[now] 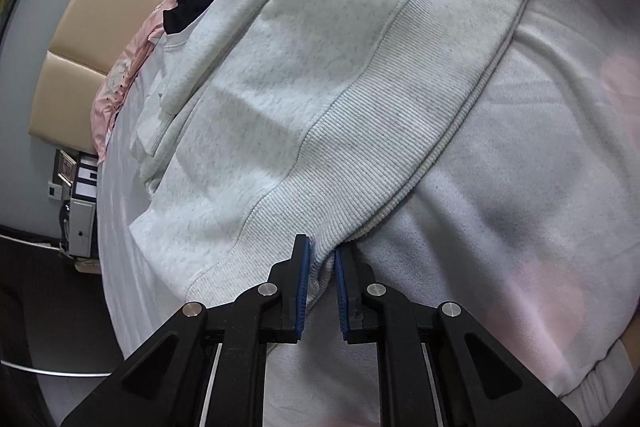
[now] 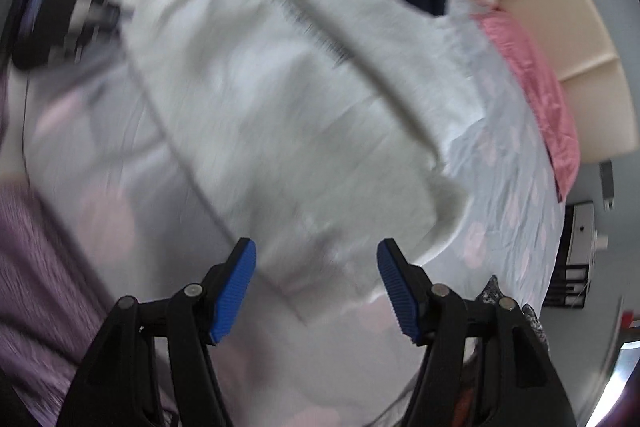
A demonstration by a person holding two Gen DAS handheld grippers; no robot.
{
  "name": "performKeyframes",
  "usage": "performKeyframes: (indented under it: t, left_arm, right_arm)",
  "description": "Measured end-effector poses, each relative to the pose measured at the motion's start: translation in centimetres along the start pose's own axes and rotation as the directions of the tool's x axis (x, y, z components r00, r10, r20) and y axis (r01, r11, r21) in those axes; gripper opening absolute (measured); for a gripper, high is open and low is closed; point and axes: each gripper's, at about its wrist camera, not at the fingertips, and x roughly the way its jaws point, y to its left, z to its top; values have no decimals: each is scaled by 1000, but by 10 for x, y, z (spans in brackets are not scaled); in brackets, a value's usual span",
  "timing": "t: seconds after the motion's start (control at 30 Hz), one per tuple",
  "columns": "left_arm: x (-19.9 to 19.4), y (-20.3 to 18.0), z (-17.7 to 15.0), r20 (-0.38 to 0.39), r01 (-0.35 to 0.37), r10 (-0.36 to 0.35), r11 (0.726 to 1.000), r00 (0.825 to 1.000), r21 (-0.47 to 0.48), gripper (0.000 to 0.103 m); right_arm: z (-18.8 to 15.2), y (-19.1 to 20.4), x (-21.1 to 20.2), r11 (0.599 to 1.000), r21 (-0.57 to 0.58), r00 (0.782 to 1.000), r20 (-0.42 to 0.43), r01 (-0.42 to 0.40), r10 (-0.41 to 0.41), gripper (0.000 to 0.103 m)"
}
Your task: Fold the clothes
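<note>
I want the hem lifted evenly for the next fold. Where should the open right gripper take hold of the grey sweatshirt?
Probably the ribbed hem band, at the corner opposite the one the left gripper already pinches. Bring the right gripper from the hem's open edge: the band lies flat and doubled, so the pads can slide over it.

A pale grey marled sweatshirt lies spread flat on the bed, ribbed hem nearest.
</note>
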Motion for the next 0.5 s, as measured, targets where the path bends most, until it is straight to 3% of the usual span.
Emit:
performKeyframes:
  t: [0.2, 0.4, 0.5]
  left_arm:
    - [-1, 23, -1, 24, 103, -102, 990, 995, -100, 13]
    - [3, 27, -4, 3, 141, -141, 987, 990, -80, 19]
    - [3, 26, -5, -16, 131, -132, 990, 991, -45, 32]
  right_arm:
    - [-18, 10, 42, 998, -55, 993, -119, -16, 10, 63]
    - [-25, 18, 74, 993, -114, 980, -197, -25, 2, 63]
    - [-28, 18, 85, 992, -125, 979, -204, -14, -12, 66]
